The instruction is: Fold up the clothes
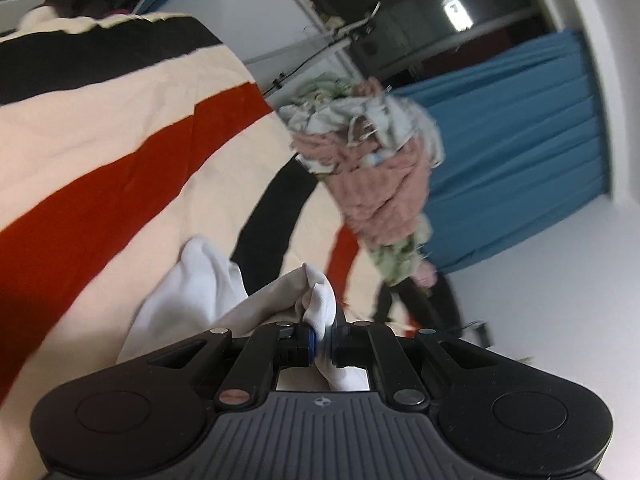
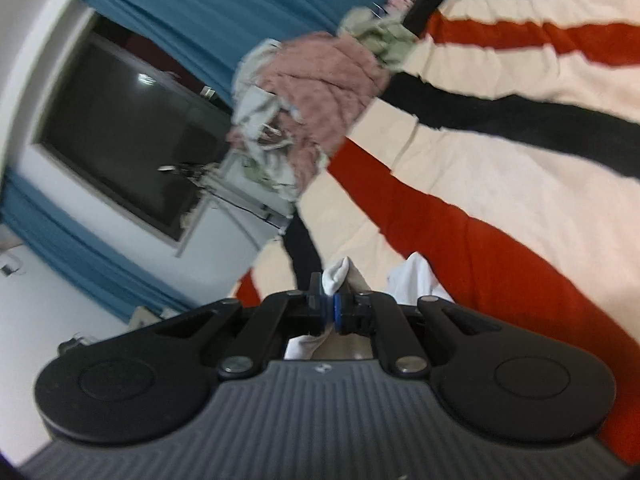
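Over striped bedding, 2 grippers pinch white garment.

Left gripper, right gripper clamped

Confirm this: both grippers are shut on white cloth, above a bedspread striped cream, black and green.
One detail is wrong: the stripes are cream, black and red, not green. Both wrist views show the red bands on the bedspread. The rest holds: the left gripper and the right gripper are each shut on a pinch of white cloth.
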{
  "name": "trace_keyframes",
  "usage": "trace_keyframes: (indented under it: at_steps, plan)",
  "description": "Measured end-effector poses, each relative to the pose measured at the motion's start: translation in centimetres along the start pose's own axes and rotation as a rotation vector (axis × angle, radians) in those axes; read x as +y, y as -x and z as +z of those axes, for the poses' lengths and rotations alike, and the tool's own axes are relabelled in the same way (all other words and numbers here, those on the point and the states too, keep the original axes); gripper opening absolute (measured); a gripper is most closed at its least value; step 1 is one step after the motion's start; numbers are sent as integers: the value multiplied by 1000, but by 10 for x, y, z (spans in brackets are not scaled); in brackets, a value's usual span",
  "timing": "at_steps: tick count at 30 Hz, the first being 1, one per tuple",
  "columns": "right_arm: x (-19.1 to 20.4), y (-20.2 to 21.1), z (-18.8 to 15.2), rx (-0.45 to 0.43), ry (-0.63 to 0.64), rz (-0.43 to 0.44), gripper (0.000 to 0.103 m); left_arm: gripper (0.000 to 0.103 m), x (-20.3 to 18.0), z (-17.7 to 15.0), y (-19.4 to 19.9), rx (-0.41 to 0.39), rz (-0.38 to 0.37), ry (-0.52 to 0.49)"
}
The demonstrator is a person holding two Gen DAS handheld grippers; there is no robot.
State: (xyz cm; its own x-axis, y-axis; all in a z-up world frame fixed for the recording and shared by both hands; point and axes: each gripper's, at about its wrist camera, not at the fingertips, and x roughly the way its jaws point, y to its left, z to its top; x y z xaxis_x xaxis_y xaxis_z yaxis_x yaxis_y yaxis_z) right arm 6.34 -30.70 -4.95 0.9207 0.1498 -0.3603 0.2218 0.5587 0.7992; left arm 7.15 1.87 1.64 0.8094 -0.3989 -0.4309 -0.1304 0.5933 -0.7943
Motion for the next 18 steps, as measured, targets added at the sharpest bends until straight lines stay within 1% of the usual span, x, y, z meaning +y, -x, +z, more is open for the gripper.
trace_keyframes:
  at_steps: [2, 4, 6, 8, 10, 11, 12, 13, 14, 15, 17, 18]
  plan:
    - [-9, -31, 2, 12, 19, -11, 7, 7, 12, 9, -35, 21, 19, -11]
    - [-23, -55, -1, 36, 29, 2, 7, 7, 29, 13, -60, 35, 28, 4]
    - [-33, -69, -5, 46, 46, 9, 7, 7, 45, 16, -77, 44, 11, 19]
    - [-36, -80, -8, 59, 77, 10, 9, 7, 55, 17, -90, 45, 14, 10]
    - [-35, -84, -6, 77, 88, 25, 11, 9, 56, 17, -96, 50, 25, -40]
    - [-32, -86, -4, 91, 102, 33, 13, 13, 57, 17, -98, 53, 22, -77]
    - [-30, -86, -2, 103, 122, 39, 27, 26, 56, 17, -99, 60, 17, -111]
    - [-26, -85, -1, 115, 142, 48, 57, 36, 55, 17, -100, 74, 9, -143]
    - [-23, -84, -3, 121, 167, 63, 73, 57, 53, 17, -101, 83, 5, -176]
    - [-20, -82, -4, 124, 192, 76, 88, 72, 49, 15, -100, 81, 8, -210]
    - [-13, -76, -10, 106, 269, 94, 87, 82, 42, 10, -98, 77, 2, -277]
    - [-9, -74, -13, 101, 313, 105, 86, 82, 39, 6, -98, 78, -4, -309]
